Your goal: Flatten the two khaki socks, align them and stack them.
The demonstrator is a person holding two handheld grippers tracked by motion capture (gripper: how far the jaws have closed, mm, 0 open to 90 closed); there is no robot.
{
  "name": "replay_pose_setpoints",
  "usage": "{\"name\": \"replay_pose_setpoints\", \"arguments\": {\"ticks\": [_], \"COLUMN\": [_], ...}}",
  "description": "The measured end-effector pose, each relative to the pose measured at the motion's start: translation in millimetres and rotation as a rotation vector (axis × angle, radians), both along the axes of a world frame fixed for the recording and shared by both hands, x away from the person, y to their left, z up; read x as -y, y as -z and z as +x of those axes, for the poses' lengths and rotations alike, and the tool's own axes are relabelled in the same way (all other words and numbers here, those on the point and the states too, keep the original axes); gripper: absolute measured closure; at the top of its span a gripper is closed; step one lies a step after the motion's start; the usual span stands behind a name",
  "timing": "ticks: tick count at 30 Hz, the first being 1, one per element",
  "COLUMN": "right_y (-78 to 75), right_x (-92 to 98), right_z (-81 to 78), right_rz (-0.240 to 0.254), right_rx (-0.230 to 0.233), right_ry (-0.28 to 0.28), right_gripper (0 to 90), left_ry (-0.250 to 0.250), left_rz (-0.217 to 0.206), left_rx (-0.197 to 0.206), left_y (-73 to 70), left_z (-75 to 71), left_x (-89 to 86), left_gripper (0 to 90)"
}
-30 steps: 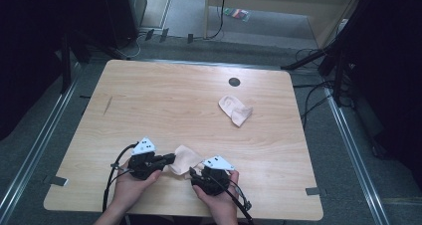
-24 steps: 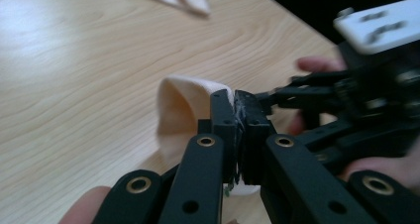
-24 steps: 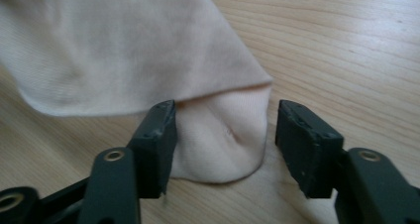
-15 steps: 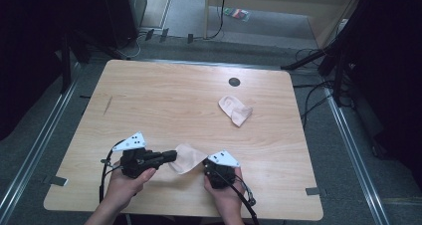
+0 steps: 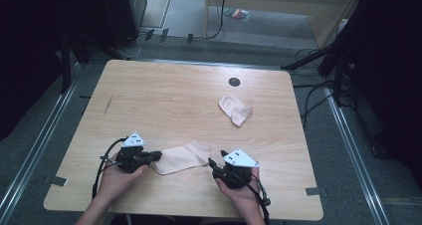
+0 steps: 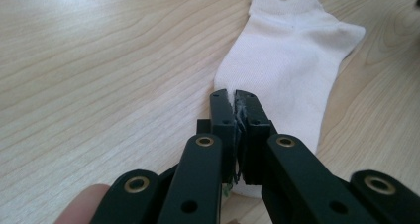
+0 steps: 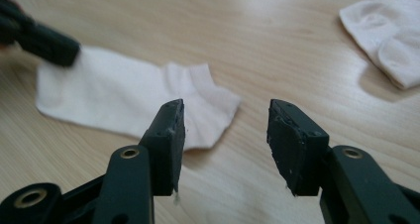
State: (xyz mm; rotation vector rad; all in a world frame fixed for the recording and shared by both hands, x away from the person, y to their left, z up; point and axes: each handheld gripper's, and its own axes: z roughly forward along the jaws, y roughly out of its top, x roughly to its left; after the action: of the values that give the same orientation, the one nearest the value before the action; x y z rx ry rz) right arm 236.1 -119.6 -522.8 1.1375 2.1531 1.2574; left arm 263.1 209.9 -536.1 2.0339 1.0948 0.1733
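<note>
A pale sock [image 5: 181, 158] lies flat near the table's front edge, stretched out between my two grippers. My left gripper [image 5: 155, 155] is shut on its toe end. In the left gripper view, fabric is pinched between the pads and the sock [image 6: 292, 60] runs away from the jaws [image 6: 234, 97]. My right gripper [image 5: 215, 164] sits just right of the cuff end. Its jaws have just been opening and stand open [image 7: 225, 117] with nothing between them. The sock's cuff [image 7: 198, 105] lies just beyond the left fingertip.
A second pale sock [image 5: 235, 109] lies crumpled at the middle right of the wooden table [image 5: 164, 100], also seen at the top right of the right gripper view [image 7: 391, 35]. A small black round spot [image 5: 234, 81] marks the far side.
The two grippers have drawn apart, the left one to the left. The sock, bunched between them earlier, now lies flat. The right gripper has let go of the cuff and backed off.
</note>
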Motion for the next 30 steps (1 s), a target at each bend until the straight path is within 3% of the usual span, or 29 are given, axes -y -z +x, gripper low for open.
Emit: {"name": "replay_pose_setpoints", "arguments": {"ticks": [2,3,5,7,8,9,10,11,14,16,17,18,20,21,25,30], "right_y": [-1.3,-0.8,0.7,9.0,9.0,10.6,15.2,17.5,21.2,24.8,24.8,26.1,25.4,23.1,15.4,6.6], "right_x": [0.9,-1.7,-4.9,-21.9,-21.9,-23.9,-25.8,-26.1,-28.7,-31.9,-31.9,-32.0,-30.5,-22.4,-13.1,-6.4], "right_z": [1.0,8.0,11.6,30.9,30.9,36.3,48.0,51.0,51.8,51.2,51.2,48.3,46.8,45.2,36.4,20.2], "right_rz": [0.028,0.091,0.091,0.007,0.007,0.007,0.034,0.039,0.003,-0.037,-0.037,-0.060,-0.056,-0.008,0.031,0.032], "right_rx": [-0.001,-0.025,-0.035,-0.045,-0.045,-0.067,-0.140,-0.165,-0.168,-0.166,-0.166,-0.150,-0.154,-0.163,-0.168,-0.173], "right_ry": [0.003,0.030,0.036,0.050,0.050,0.050,0.062,0.061,0.057,0.048,0.048,0.051,0.065,0.079,0.086,0.080], "right_gripper": [49.6,49.4,49.8,51.3,51.3,51.4,54.4,55.7,59.9,74.1,74.1,86.8,89.7,90.0,90.0,90.0], "left_ry": [-0.006,-0.009,-0.010,-0.007,-0.007,-0.003,-0.001,0.007,0.016,0.017,0.017,0.012,0.006,0.010,0.024,0.066], "left_rz": [0.010,0.016,0.031,0.045,0.045,0.046,0.045,0.043,0.048,0.049,0.056,0.062,0.065,0.056,0.054,0.061], "left_rx": [0.003,0.004,0.008,0.017,0.017,0.023,0.026,0.033,0.033,0.038,0.042,0.044,0.040,0.036,0.024,0.022], "left_y": [1.1,2.2,4.6,5.4,5.4,5.5,5.4,6.2,6.9,7.5,7.5,7.3,6.0,5.0,4.5,2.0], "left_z": [0.8,1.4,2.6,2.7,2.7,2.3,2.2,1.5,1.3,1.5,1.3,0.6,0.4,0.2,-1.0,-5.6], "left_x": [-1.2,-1.4,0.4,3.1,3.1,4.2,4.5,5.8,7.5,9.7,11.0,12.3,11.2,9.7,9.0,12.5], "left_gripper": [88.1,87.1,87.0,87.0,87.1,87.1,87.2,87.2,87.3,87.5,87.5,87.8,88.2,88.5,88.6,88.7]}}
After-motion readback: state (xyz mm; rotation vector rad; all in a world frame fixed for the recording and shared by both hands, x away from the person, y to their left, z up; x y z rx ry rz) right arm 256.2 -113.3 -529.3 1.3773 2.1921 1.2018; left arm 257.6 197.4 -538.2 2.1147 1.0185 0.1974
